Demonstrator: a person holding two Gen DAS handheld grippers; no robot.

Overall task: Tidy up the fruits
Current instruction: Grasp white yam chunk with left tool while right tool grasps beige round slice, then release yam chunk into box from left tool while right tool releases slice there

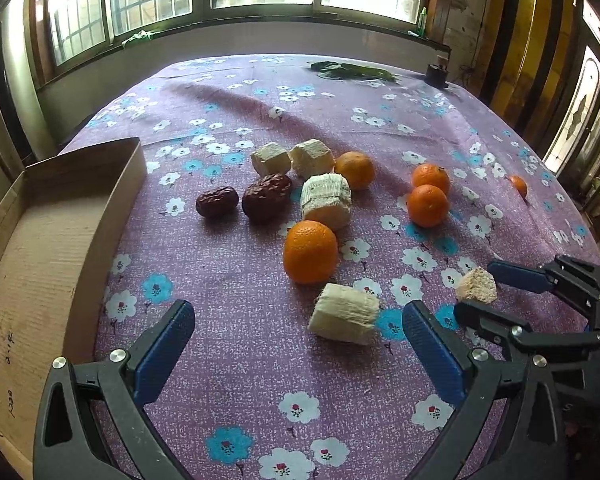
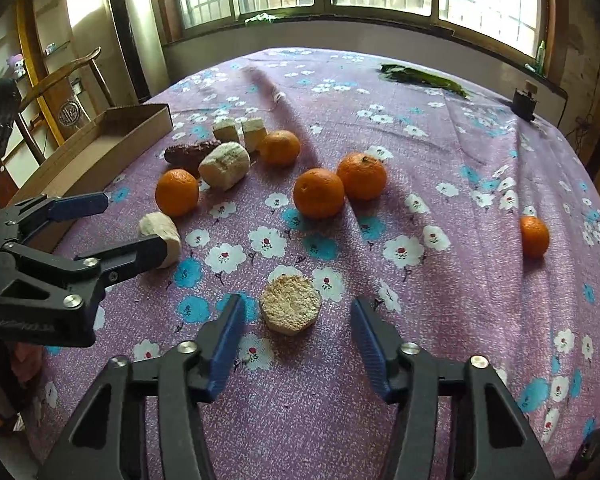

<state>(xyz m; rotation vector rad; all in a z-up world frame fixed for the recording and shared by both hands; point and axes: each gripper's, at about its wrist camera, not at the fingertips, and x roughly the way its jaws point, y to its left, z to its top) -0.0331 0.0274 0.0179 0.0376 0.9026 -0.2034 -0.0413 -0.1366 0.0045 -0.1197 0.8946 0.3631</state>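
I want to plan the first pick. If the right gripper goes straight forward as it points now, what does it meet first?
Most likely the pale cut chunk lying on the tablecloth. It sits just ahead of the open right gripper, roughly centred between the fingers. Beyond it come two oranges, clearly farther away. Exact depth is unclear through the fisheye.

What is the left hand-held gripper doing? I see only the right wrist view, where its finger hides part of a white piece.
Observer: The left hand-held gripper is open; the white piece lies between its fingertips, touching neither.
Operator: How many dates? I see one dark mass.
Observer: Two: the smaller date and the larger date, slightly apart.
Operator: Is fruit in the box?
Observer: No fruit on the visible floor of the cardboard box, only handwritten marks.
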